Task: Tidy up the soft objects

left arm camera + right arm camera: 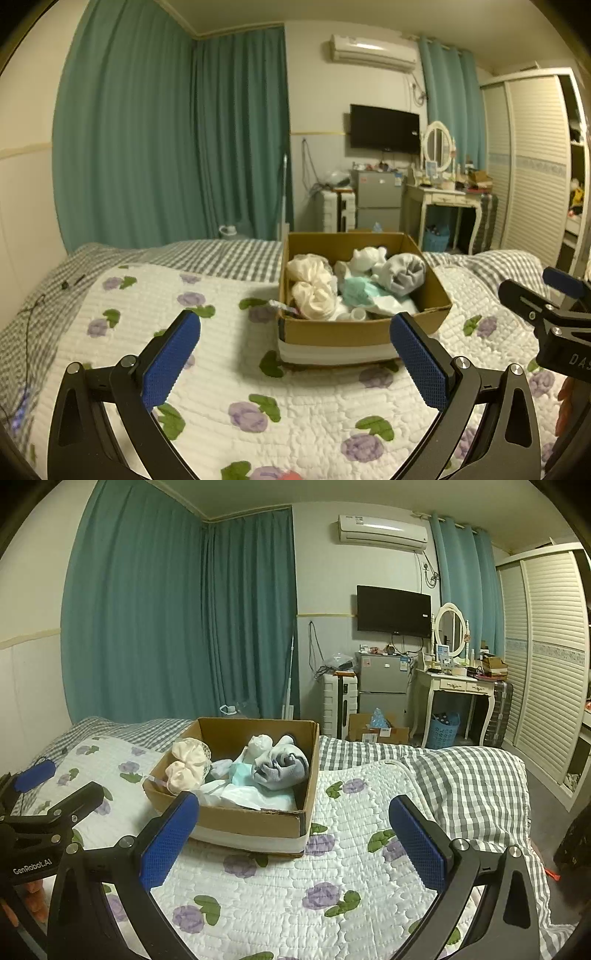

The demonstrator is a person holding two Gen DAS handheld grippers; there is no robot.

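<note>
A cardboard box (pixel 332 332) stands on the flowered quilt (pixel 221 369) and holds several soft things: cream cloth bundles (pixel 312 295), a grey rolled cloth (pixel 404 275), a teal cloth (pixel 356 291) and white pieces. My left gripper (pixel 295 362) is open and empty, just in front of the box. My right gripper (pixel 293 843) is open and empty, in front of and right of the box (pixel 251 823). The cream bundles (pixel 188 764) and grey roll (pixel 280 768) show there too. Each gripper shows at the edge of the other's view.
The quilt lies over a grey checked bedspread (pixel 461 771). Teal curtains (pixel 166 147) hang behind the bed. A small fridge (pixel 382 686), a dressing table (pixel 458 686), a blue basket (pixel 445 731) and a louvred wardrobe (pixel 546 664) stand beyond.
</note>
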